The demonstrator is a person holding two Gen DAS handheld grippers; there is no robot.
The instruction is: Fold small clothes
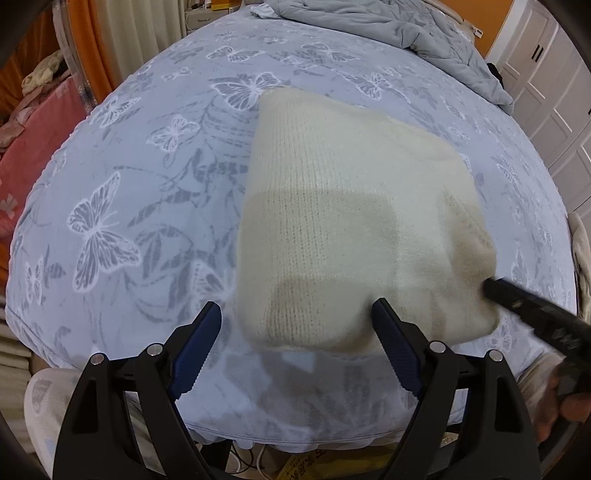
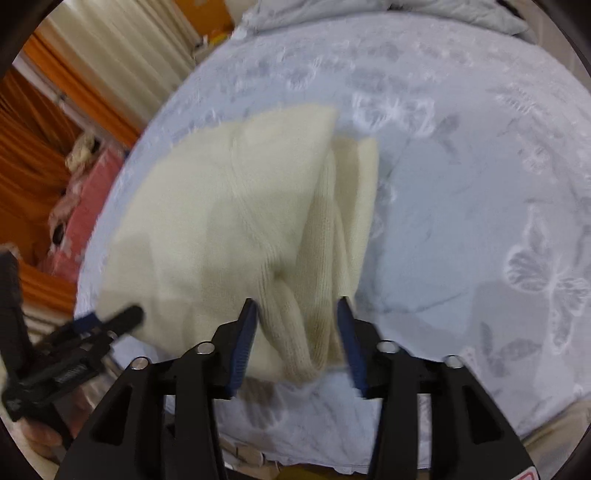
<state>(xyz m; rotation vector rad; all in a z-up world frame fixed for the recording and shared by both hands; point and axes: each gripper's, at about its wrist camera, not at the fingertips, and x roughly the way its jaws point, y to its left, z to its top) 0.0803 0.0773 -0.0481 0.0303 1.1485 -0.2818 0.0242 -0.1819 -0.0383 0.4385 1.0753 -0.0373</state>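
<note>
Right wrist view alone shows us cream sweater [image 2: 229,221] folds between parted right gripper [image 2: 297,314]; left gripper [image 1: 295,314] agape on bed [image 1: 147,184].

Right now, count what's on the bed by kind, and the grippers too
Cream knit garment: 1
Grey quilt, at the far end of the bed: 1
Grippers: 2, left gripper and right gripper
Total: 4
</note>
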